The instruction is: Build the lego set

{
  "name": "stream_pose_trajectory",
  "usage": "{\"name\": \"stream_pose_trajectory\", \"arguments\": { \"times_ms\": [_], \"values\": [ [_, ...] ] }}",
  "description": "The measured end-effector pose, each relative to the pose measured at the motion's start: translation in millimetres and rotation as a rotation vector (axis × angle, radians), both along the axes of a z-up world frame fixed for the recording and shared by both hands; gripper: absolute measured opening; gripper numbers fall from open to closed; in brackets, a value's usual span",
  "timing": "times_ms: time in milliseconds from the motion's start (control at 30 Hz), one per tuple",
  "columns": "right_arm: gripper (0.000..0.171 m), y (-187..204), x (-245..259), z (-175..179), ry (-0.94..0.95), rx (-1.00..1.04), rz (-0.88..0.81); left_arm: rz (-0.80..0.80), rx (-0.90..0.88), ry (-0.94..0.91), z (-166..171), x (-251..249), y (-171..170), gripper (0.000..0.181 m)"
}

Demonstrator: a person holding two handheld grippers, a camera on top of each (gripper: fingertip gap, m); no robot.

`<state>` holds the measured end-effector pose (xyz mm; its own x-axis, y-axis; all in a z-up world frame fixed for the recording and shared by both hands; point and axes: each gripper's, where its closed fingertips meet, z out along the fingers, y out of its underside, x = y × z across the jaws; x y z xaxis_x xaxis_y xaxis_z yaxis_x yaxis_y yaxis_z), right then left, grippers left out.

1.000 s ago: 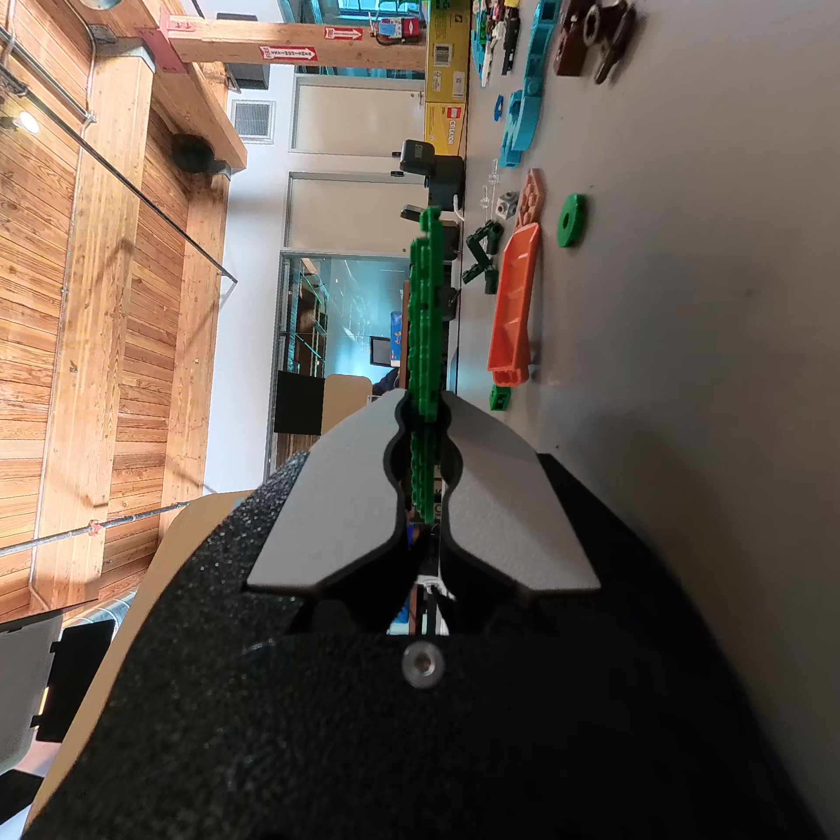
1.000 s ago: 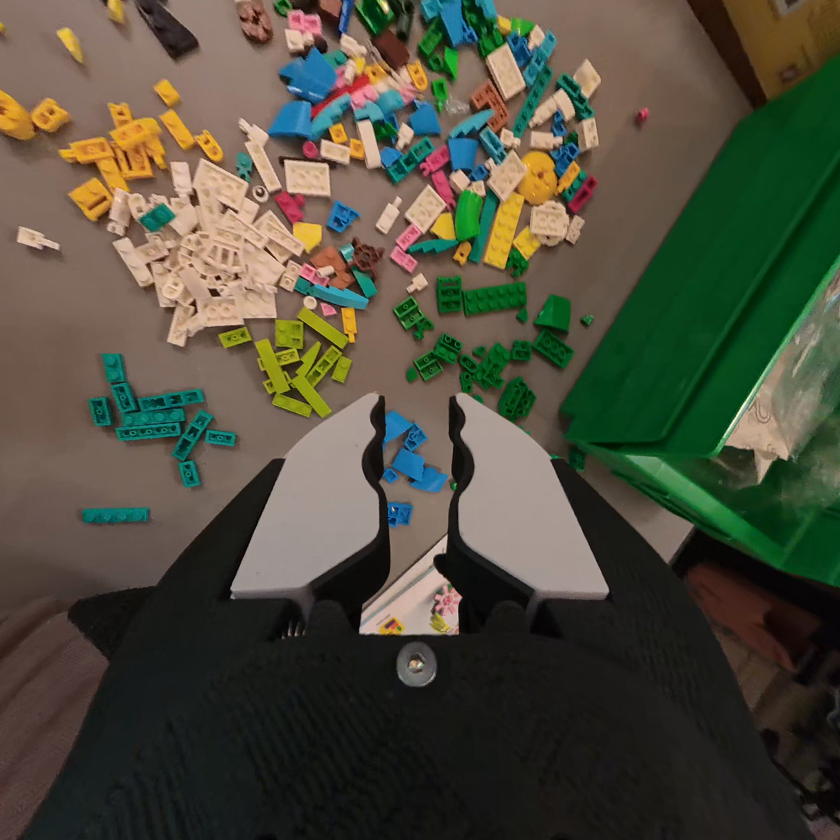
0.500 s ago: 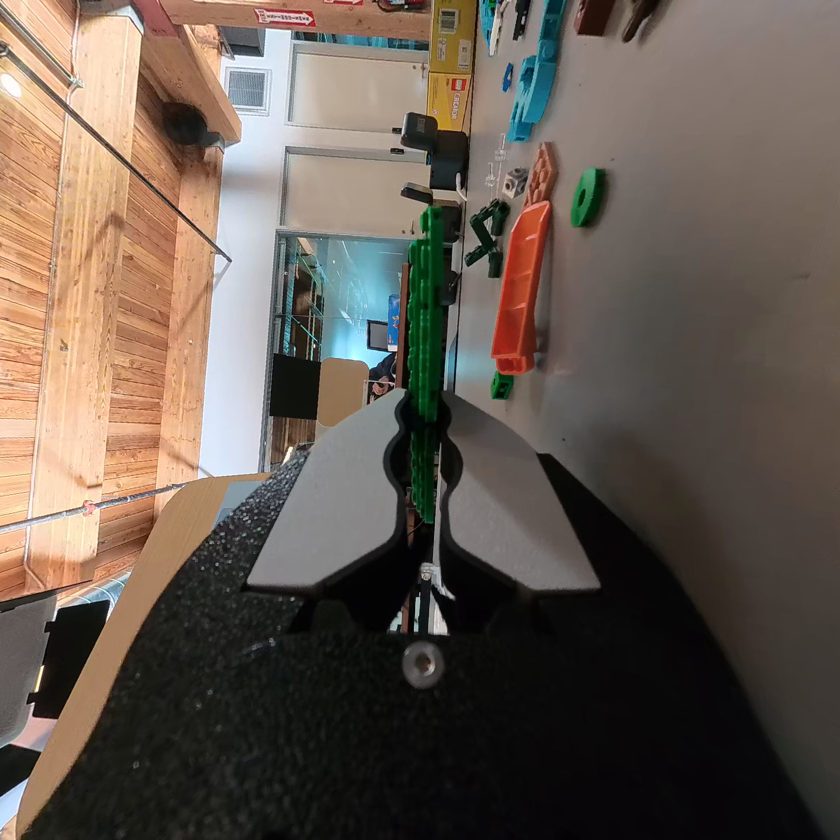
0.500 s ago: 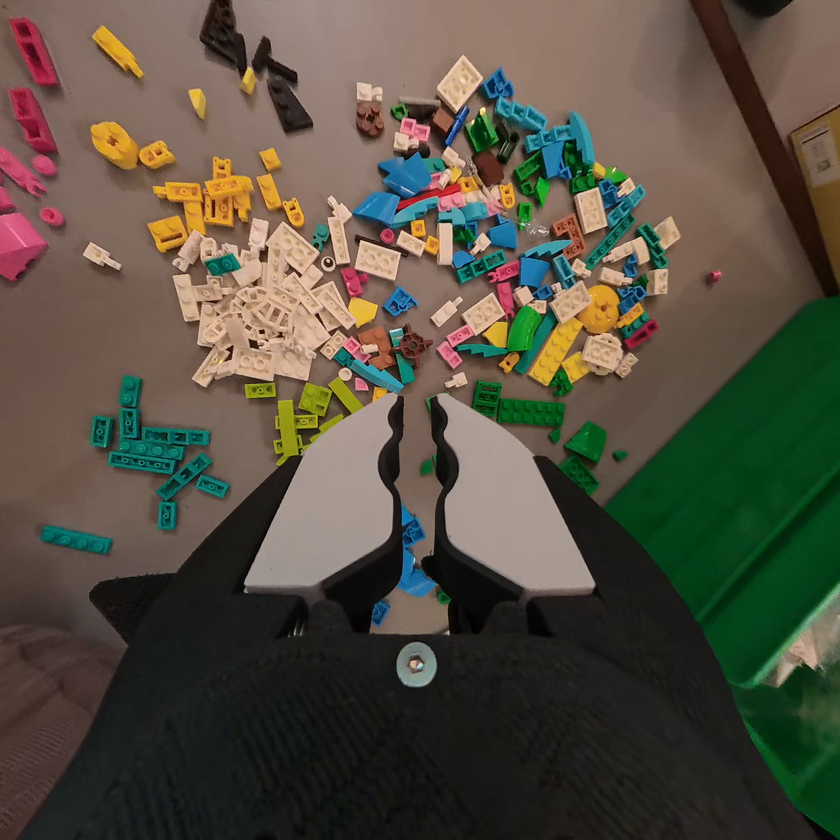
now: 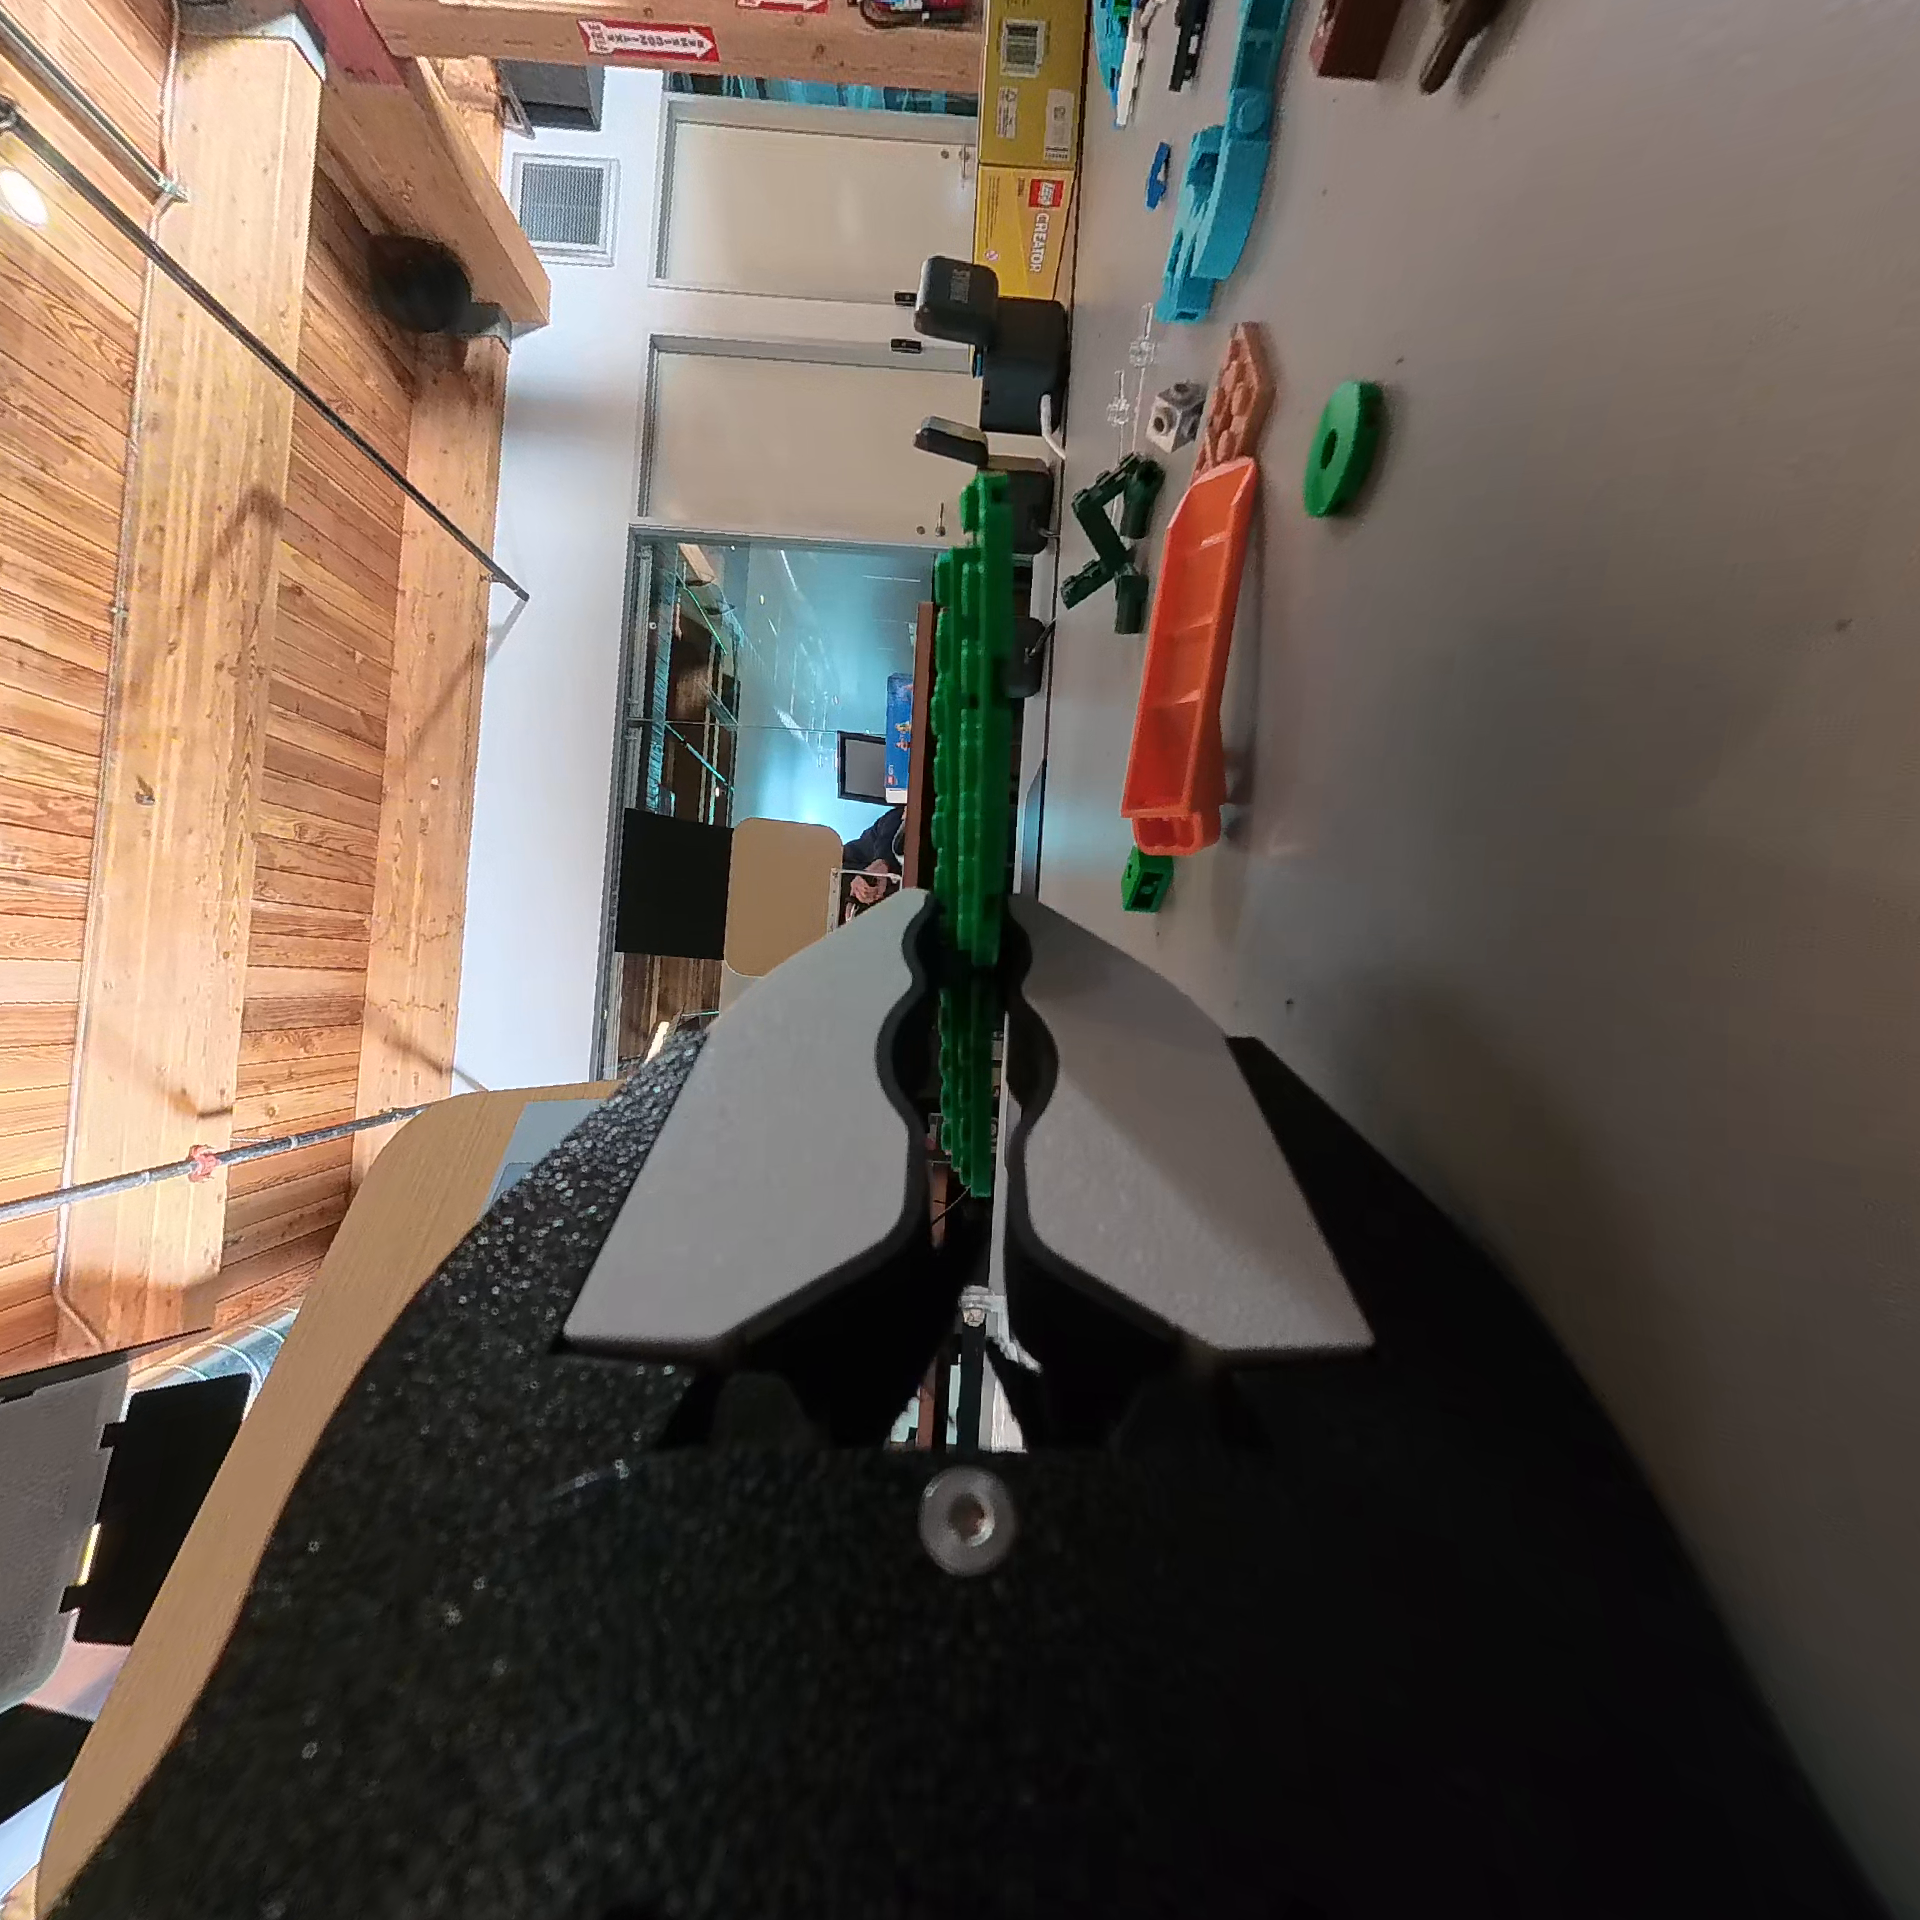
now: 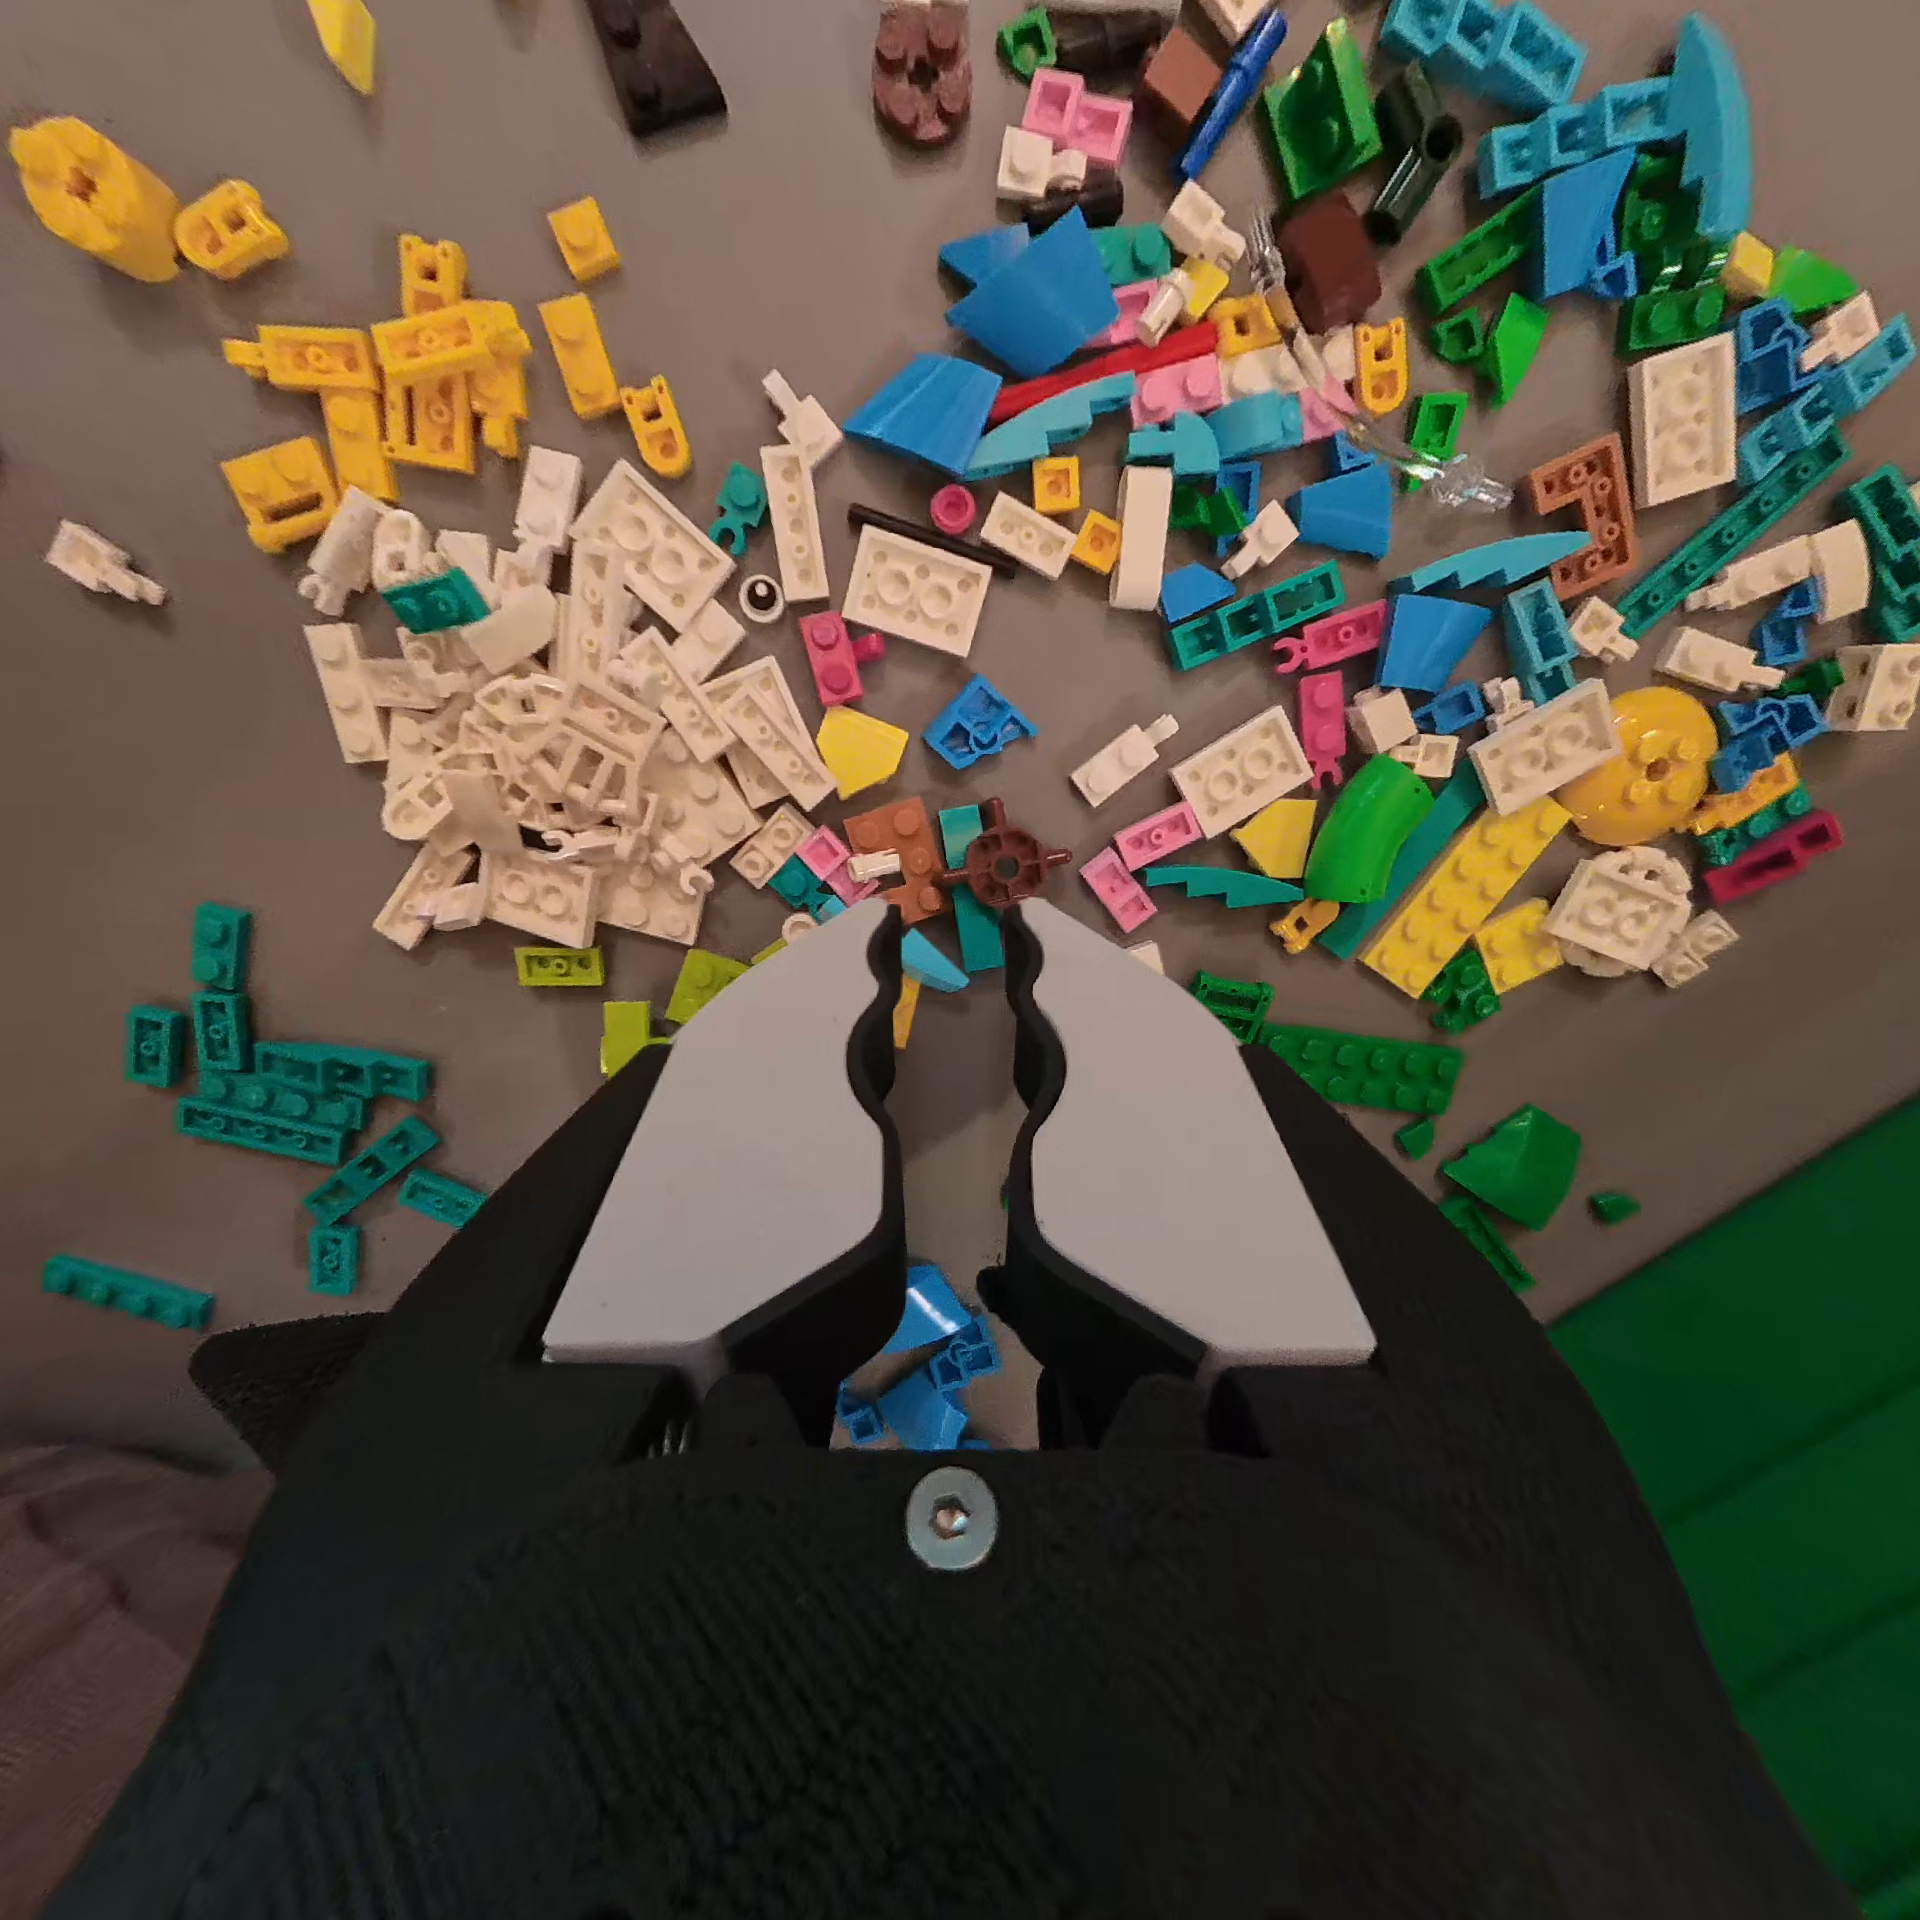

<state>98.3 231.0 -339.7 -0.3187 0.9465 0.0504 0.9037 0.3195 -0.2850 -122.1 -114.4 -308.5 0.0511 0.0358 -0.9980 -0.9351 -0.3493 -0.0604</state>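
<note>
My left gripper (image 5: 964, 935) is shut on a bright green studded plate (image 5: 971, 727). It holds the plate on edge, clear of the grey table (image 5: 1558, 831), and the plate sticks out well past the fingertips. My right gripper (image 6: 954, 920) is open by a narrow gap and empty. It hangs low over a spread of loose bricks. Just past its tips lie a small brown wheel-shaped piece (image 6: 1003, 857), a brown plate (image 6: 896, 840) and turquoise slopes (image 6: 930, 961).
A white heap (image 6: 582, 727), yellow pieces (image 6: 416, 384), teal plates (image 6: 270, 1081), green plates (image 6: 1361, 1070) and mixed blue pieces (image 6: 1023, 275) surround the right gripper. A green bin lid (image 6: 1766, 1455) is at lower right. An orange piece (image 5: 1195, 665) and a green ring (image 5: 1345, 447) lie near the left gripper. Across from one pair of fingers to the other is roughly 40 cm. My right tips are about 35 cm from the orange piece (image 5: 1195, 665), my left tips only 6 cm.
My right gripper has moved forward and down over the pile; its jaws narrowed, then opened a little. The left gripper still holds the green plate and has only drifted slightly.
</note>
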Motion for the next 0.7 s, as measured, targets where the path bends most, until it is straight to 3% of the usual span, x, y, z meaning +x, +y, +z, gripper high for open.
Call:
{"name": "stream_pose_trajectory", "arguments": {
  "times_ms": [433,700],
  "values": [
    [0.013,40.5,-3.6,-18.0,-0.035,0.177,-0.07,-0.007,-0.002,-0.002,0.1,1.0,-0.7,0.008],
    [0.018,47.2,-19.7,5.2,0.189,0.117,-0.129,-0.011,-0.003,-0.006,-0.1,1.4,-0.5,0.008]
  ]
}}
